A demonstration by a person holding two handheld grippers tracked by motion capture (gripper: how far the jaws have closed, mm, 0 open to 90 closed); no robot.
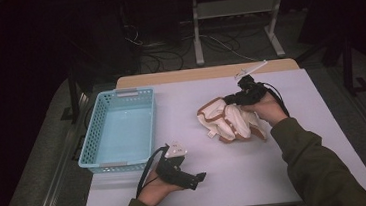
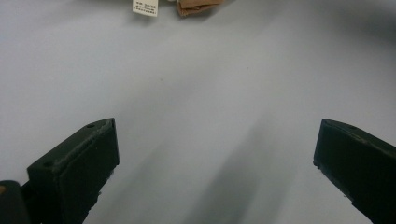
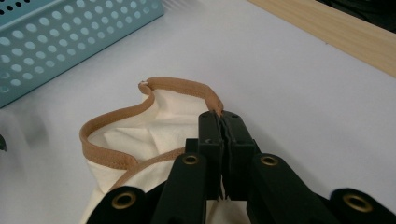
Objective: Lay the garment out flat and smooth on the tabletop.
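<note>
A cream cloth with brown trim (image 1: 228, 120) lies crumpled on the white table right of centre. My right gripper (image 1: 231, 99) reaches it from the right and is shut on the cloth's brown edge (image 3: 211, 99), pinched between the black jaws of the right gripper (image 3: 223, 122). Held in a hand near the front edge, my left gripper (image 1: 201, 177) points right, well apart from the cloth. Its jaws stand wide open over bare table around the left gripper's midpoint (image 2: 215, 149), and the cloth's white tag (image 2: 145, 6) and a brown corner (image 2: 198, 6) show far ahead.
A light blue perforated basket (image 1: 94, 141) stands at the table's left side, its wall (image 3: 70, 42) seen beyond the cloth. A wooden strip (image 1: 203, 73) runs along the far table edge. Cables and a white frame lie on the dark floor behind.
</note>
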